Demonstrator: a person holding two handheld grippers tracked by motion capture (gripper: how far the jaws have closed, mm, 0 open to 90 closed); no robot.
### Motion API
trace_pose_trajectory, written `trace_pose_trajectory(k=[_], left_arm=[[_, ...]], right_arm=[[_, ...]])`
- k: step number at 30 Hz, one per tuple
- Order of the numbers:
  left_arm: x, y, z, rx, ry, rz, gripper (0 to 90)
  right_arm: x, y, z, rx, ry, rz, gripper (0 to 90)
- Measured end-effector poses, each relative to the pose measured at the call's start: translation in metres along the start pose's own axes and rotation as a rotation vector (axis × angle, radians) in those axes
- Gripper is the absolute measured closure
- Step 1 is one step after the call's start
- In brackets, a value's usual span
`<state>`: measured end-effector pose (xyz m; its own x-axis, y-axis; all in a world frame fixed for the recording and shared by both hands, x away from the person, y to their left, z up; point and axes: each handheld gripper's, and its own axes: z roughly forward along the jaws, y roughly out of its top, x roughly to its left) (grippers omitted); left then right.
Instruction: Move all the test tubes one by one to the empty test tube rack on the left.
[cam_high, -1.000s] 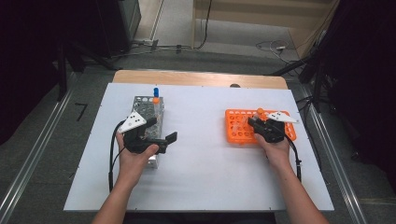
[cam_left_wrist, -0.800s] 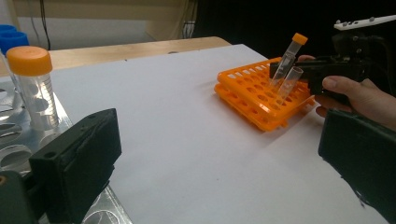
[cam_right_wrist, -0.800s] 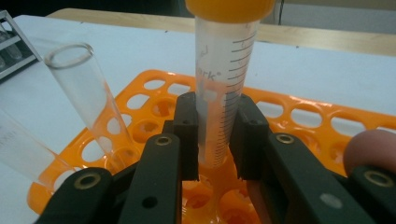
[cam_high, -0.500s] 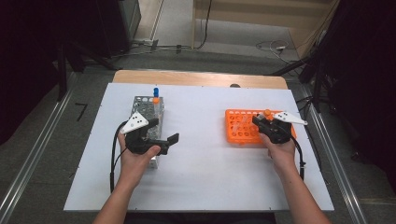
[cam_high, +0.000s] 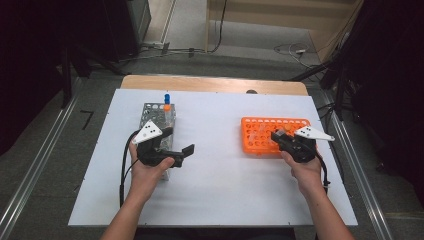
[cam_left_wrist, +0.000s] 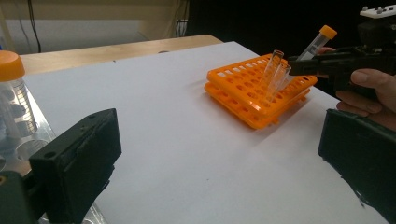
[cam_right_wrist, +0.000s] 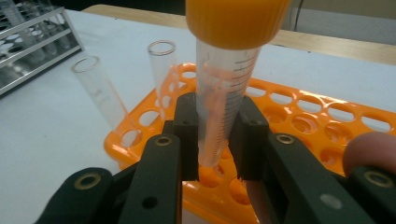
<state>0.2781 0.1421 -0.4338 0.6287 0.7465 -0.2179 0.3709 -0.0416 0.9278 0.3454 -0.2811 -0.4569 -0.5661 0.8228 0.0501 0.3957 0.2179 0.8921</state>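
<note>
Right fingers: your right gripper (cam_right_wrist: 215, 140) has its black fingers (cam_right_wrist: 187, 135) clamped on the lower part of the capped tube (cam_right_wrist: 224, 93), one pad on each side.
Tube position: it hangs just above the near-left holes of the orange rack (cam_right_wrist: 299, 121), its tip over a hole; whether it touches the rack you cannot tell.
Tube axis: long axis close to upright, orange cap up, tapered tip down (in the left gripper view it leans, cap (cam_left_wrist: 328, 31) tilted away from the rack (cam_left_wrist: 243, 93)).
Tube material: clear plastic with printed scale marks, a ribbed orange screw cap.
In the way: two open glass tubes (cam_right_wrist: 100, 91) stand slanted in the rack just beside your grip, at its left edge.
Rack: bright orange plastic, two tiers, a grid of round holes, lying flat on the white surface (cam_high: 220, 180).
Left fingers: your left gripper (cam_high: 172, 152) holds its fingers (cam_left_wrist: 79, 168) wide apart with nothing between them.
Left surroundings: the grey metal rack (cam_high: 155, 115) sits just beside that hand, with an orange-capped tube (cam_left_wrist: 14, 88) in it and a blue-capped one (cam_high: 167, 97) at its far end.
Spacing: the two racks are well apart.
</note>
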Motion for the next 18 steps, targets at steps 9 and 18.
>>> trace_pose_trajectory(k=[9, 18], left_arm=[[-0.002, 0.000, 0.001, 0.004, -0.009, 0.004, 0.0], [-0.005, 0.001, 0.004, -0.001, -0.023, 0.002, 0.0]], right_arm=[[0.017, 0.002, -0.002, 0.014, 0.067, -0.045, 71.8], [0.042, 0.005, 0.001, 0.026, 0.132, -0.097, 71.8]])
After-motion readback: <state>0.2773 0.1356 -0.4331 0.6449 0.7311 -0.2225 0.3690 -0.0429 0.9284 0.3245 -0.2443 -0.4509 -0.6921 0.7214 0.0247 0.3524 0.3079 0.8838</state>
